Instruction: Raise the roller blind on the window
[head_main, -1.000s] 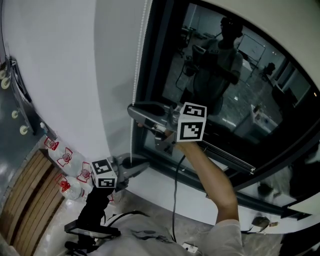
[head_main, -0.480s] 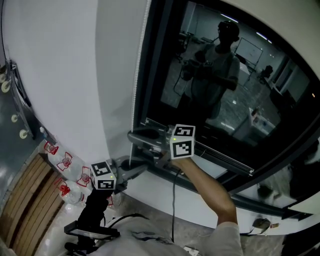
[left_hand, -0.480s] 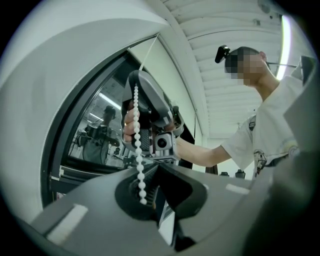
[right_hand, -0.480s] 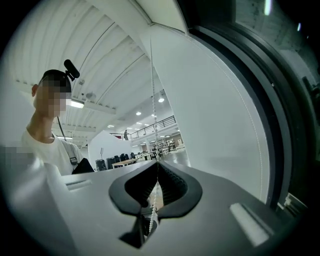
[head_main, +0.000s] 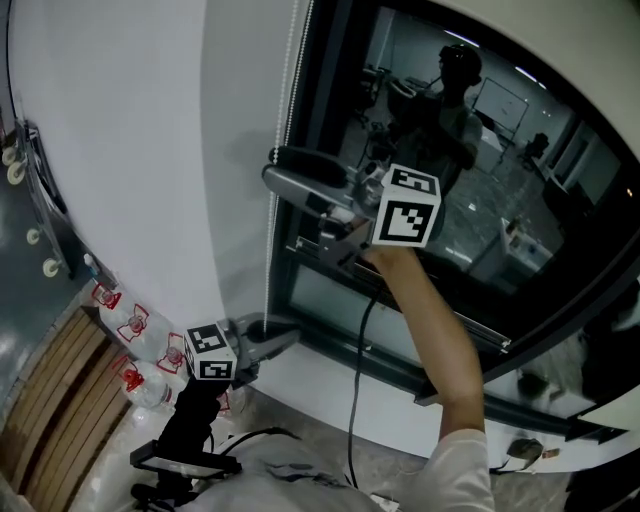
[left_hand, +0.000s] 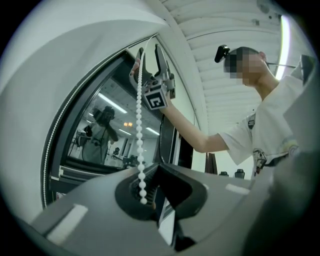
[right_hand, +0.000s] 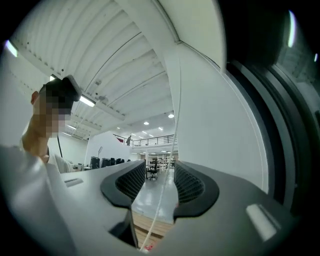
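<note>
A white bead chain (head_main: 271, 250) hangs along the left edge of the dark window (head_main: 470, 170). My left gripper (head_main: 290, 335) sits low by the sill, shut on the chain's lower end (left_hand: 142, 192). Higher up the chain, my right gripper (head_main: 274, 168) is held level toward the wall. Its jaws have just been opening and now stand open. The chain (right_hand: 161, 200) runs between the pads without touching them. In the left gripper view the right gripper (left_hand: 147, 52) straddles the chain (left_hand: 139, 125) high above. The glass reflects the person; I cannot make out the blind itself.
Plastic water bottles (head_main: 130, 322) with red labels stand on the floor at lower left beside wooden boards (head_main: 45, 400). A black cable (head_main: 354, 380) hangs from the right gripper. The white sill (head_main: 330, 385) runs below the window frame.
The right gripper, shut on the chain, first sank and has now risen well up the chain with its jaws open. The left gripper has stayed put.
</note>
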